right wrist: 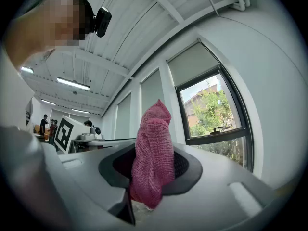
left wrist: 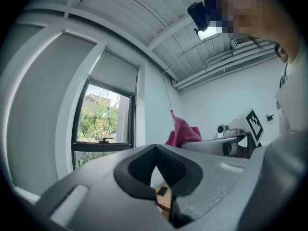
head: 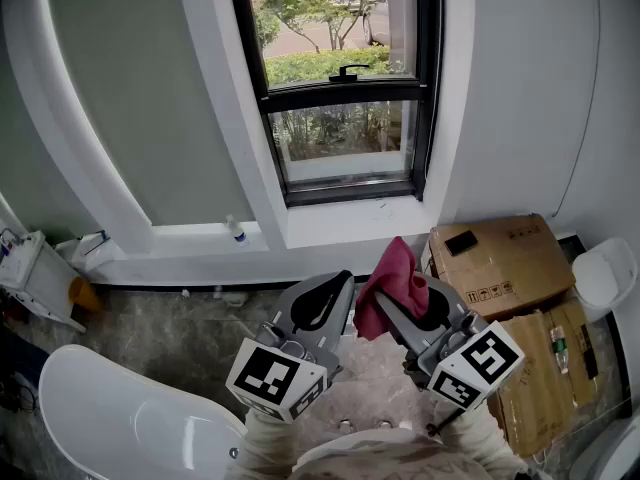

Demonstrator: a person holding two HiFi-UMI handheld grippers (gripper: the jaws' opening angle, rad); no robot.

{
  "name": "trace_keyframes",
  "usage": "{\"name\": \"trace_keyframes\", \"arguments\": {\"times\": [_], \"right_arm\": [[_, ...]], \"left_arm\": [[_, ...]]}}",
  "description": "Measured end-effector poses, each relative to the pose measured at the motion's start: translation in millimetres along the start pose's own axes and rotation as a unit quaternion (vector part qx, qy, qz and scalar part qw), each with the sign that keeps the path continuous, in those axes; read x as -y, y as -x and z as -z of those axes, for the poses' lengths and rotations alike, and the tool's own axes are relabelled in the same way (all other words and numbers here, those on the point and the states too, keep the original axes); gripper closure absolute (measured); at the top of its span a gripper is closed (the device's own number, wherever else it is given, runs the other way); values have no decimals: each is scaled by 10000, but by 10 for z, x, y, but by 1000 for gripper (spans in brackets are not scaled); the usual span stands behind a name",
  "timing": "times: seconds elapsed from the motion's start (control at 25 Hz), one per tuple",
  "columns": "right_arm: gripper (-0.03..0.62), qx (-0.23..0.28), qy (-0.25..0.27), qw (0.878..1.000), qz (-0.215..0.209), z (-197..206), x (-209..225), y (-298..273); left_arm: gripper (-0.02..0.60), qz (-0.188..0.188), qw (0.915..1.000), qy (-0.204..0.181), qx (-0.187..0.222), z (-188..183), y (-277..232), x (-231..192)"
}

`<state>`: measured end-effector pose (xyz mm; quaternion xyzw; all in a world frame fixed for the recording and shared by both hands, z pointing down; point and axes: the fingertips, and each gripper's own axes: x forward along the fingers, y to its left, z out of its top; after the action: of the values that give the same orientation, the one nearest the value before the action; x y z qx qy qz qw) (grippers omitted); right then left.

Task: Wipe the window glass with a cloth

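Observation:
The window [head: 335, 78] has a black frame, a handle on its middle bar and two glass panes; it stands straight ahead above the white sill [head: 345, 220]. A pink cloth [head: 393, 284] sticks up from my right gripper [head: 386, 304], whose jaws are shut on it, low and well short of the glass. In the right gripper view the cloth [right wrist: 154, 158] hangs over the jaws, with the window [right wrist: 216, 117] to the right. My left gripper [head: 333, 290] is beside it, shut and holding nothing. In the left gripper view I see the window [left wrist: 100, 124] and the cloth [left wrist: 182, 133].
Flattened cardboard boxes [head: 502, 264] lie on the floor at the right, with a white seat [head: 606, 274] beyond them. A white tub [head: 120, 423] fills the lower left. A small bottle [head: 236, 231] stands on the low ledge, and a white device [head: 30, 273] sits at the far left.

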<state>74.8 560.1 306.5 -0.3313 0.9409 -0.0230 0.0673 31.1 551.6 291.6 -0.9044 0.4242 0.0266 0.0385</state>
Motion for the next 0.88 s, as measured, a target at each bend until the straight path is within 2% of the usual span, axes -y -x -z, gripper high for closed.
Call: {"name": "trace_keyframes", "arguments": {"times": [0.64, 0.88], "right_arm": [[457, -40, -91, 9999, -75, 26, -143, -96], [457, -56, -291, 9996, -8, 150, -357, -375]], "left_arm": [[581, -123, 9999, -52, 13, -43, 166, -114], [581, -166, 9998, -51, 87, 30, 467, -508]]}}
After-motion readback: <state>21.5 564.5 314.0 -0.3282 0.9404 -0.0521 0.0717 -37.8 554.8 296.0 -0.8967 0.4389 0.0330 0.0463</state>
